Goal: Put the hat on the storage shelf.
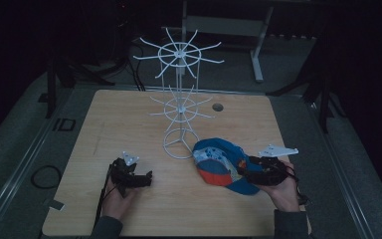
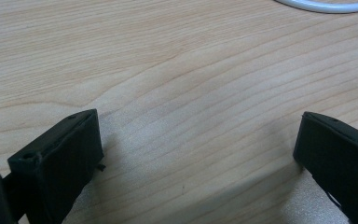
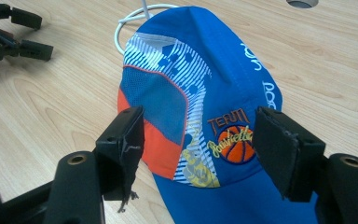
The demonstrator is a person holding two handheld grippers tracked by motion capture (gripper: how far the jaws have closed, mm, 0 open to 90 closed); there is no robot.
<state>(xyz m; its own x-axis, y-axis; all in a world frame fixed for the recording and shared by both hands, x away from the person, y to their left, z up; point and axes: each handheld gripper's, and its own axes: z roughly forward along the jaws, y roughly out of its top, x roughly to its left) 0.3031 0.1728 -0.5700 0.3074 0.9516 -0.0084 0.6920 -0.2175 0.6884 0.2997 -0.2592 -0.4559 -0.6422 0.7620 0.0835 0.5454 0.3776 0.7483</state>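
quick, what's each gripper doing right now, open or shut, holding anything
Left gripper: open, holding nothing, over bare table.
Right gripper: open, jaws either side of the blue cap, not clamped on it.

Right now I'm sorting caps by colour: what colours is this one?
Blue cap with orange panel, white stripes; clearest in right gripper view.

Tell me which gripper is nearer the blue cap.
Right. The right gripper has open jaws over the blue cap; the left gripper sits apart, open over bare table.
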